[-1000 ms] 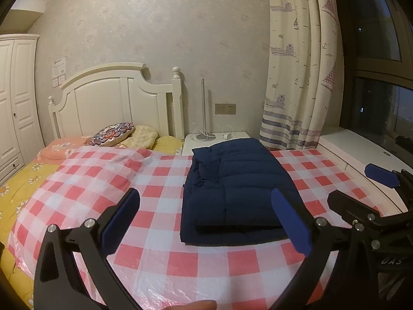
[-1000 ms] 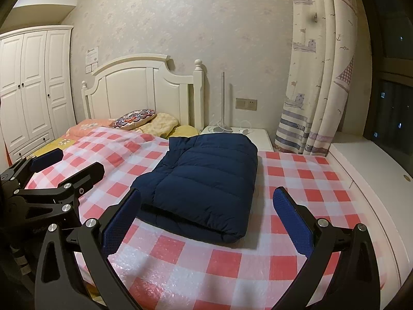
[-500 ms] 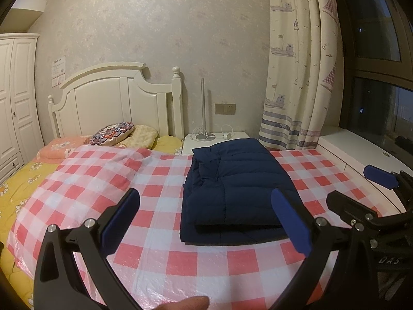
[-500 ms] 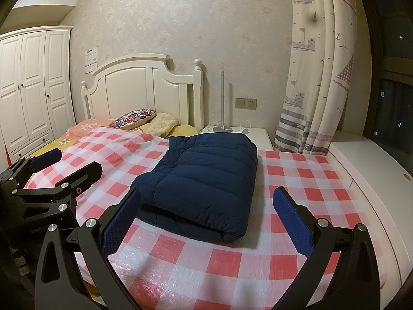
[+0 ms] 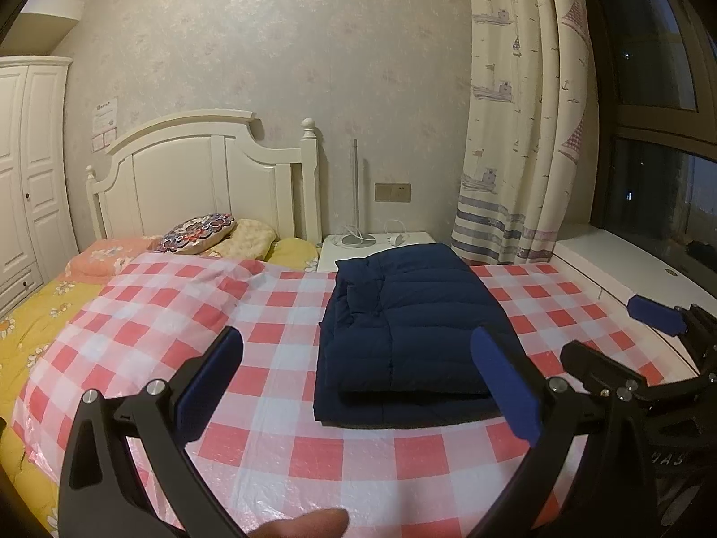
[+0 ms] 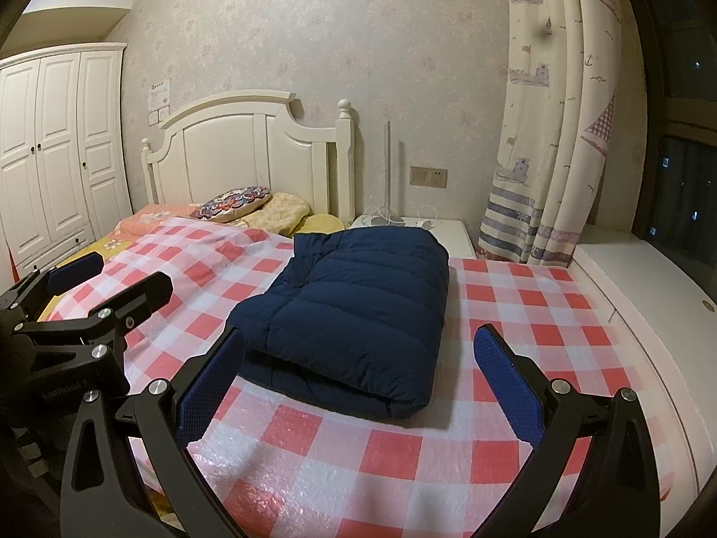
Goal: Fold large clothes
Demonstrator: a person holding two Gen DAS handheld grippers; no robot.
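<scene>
A navy quilted down jacket point(image 5: 412, 331) point(image 6: 358, 309) lies folded into a flat rectangle on the red-and-white checked sheet point(image 5: 269, 358) point(image 6: 515, 309) over the bed. My left gripper point(image 5: 356, 379) hovers open above the near edge of the bed, short of the jacket, holding nothing. My right gripper point(image 6: 358, 374) is open too, its blue pads point(image 6: 511, 385) spread wide on either side of the jacket's near corner without touching it. Each gripper shows at the edge of the other's view: the right gripper point(image 5: 645, 340) and the left gripper point(image 6: 89, 287).
Pillows point(image 5: 201, 235) lie by the white headboard point(image 5: 201, 170). A white nightstand point(image 5: 376, 246) with a lamp base and cable stands behind the jacket. Curtain point(image 5: 515, 134) and window ledge point(image 5: 627, 269) are on the right, a white wardrobe point(image 6: 58, 157) on the left. A fingertip point(image 5: 304, 524) shows at the bottom.
Both grippers have drawn back slightly from the bed; the jacket has not moved and both stay open.
</scene>
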